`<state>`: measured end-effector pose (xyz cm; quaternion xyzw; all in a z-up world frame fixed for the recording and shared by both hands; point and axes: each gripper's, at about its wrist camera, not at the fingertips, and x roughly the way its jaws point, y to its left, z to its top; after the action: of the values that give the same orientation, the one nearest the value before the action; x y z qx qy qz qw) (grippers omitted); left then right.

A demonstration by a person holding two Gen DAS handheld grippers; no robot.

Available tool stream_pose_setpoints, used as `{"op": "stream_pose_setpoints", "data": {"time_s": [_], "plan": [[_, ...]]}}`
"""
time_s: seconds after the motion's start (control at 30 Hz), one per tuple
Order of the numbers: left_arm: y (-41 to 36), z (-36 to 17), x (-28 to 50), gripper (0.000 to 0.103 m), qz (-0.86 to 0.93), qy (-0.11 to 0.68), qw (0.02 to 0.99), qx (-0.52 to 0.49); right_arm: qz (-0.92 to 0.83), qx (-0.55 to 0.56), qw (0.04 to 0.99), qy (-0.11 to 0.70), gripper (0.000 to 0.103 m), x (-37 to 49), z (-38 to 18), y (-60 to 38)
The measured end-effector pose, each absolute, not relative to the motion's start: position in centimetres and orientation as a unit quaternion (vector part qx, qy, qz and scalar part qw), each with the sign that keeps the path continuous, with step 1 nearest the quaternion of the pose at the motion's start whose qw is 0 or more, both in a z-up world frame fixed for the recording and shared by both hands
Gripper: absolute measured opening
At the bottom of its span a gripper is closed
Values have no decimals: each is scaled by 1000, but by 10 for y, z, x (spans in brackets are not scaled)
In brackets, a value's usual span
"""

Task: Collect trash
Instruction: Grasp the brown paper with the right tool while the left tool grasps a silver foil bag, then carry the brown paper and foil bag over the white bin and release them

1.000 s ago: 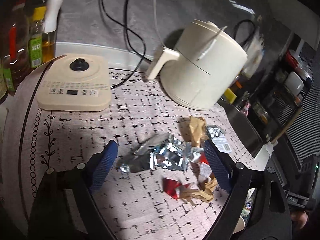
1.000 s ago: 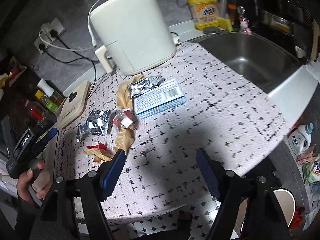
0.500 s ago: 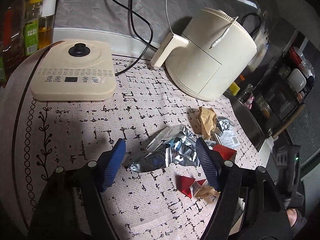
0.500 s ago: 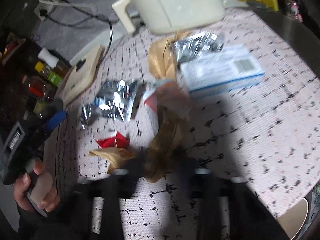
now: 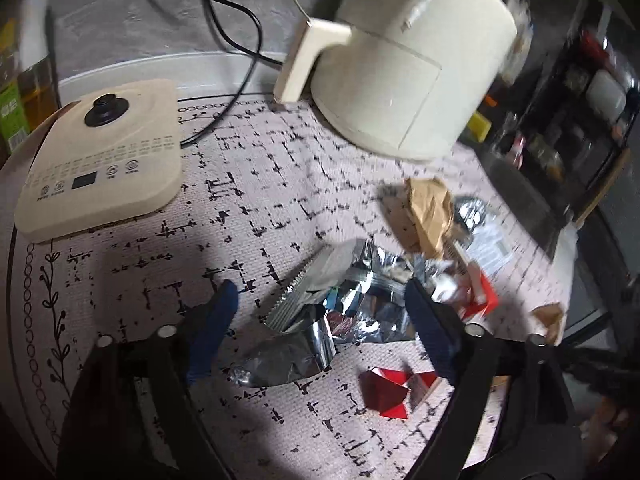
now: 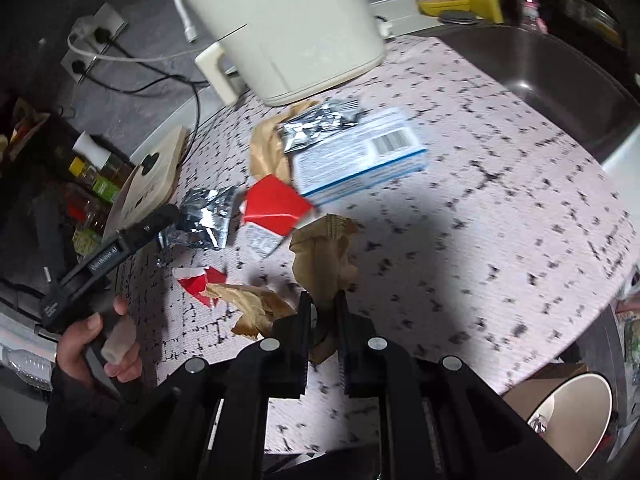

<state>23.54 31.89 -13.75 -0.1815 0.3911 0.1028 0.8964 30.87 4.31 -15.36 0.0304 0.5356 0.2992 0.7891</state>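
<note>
Trash lies on the patterned table mat [image 5: 248, 208]. A crumpled silver foil wrapper [image 5: 320, 320] sits between the blue pads of my open left gripper [image 5: 320, 308]. A red paper scrap [image 5: 392, 388] lies just right of it. My right gripper [image 6: 323, 304] is shut on a crumpled brown paper [image 6: 324, 256] and holds it off the mat. In the right wrist view a red-and-white carton [image 6: 272, 208], a second brown paper [image 6: 248, 300], a red scrap [image 6: 200, 280], a blue-and-white box [image 6: 356, 156] and foil [image 6: 204, 216] lie beyond it.
A cream air fryer [image 5: 404, 64] stands at the back, a flat cream appliance [image 5: 100, 160] at the left with bottles [image 5: 16, 88] behind. A sink [image 6: 540, 80] lies at the right. A bin [image 6: 560, 416] stands below the table edge.
My right gripper moved in to the brown paper, shut on it and lifted it. My left gripper moved forward so the foil wrapper now lies between its pads.
</note>
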Motion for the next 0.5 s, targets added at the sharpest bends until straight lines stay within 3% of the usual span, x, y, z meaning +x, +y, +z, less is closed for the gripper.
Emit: {"op": "stream_pose_setpoints", "data": {"time_s": [0.07,0.1,0.17,0.2,0.23,0.5], "plan": [[310,-142,239,85,94,397,898,-168,291,35,793,534,12,309,-152,29],[305,-144,241,81,87,396,899,-167,288,37,795,533,12,308,-151,22],[301,-148,244,47,91,409,892,-167,280,41,799,531,12,307,-149,5],[300,-151,246,20,96,420,886,-172,277,44,800,530,12,306,-148,-3],[299,-152,245,13,99,424,882,-181,274,47,802,529,12,305,-147,-11],[277,-114,220,9,133,375,898,-188,268,62,807,522,12,294,-138,-62]]}}
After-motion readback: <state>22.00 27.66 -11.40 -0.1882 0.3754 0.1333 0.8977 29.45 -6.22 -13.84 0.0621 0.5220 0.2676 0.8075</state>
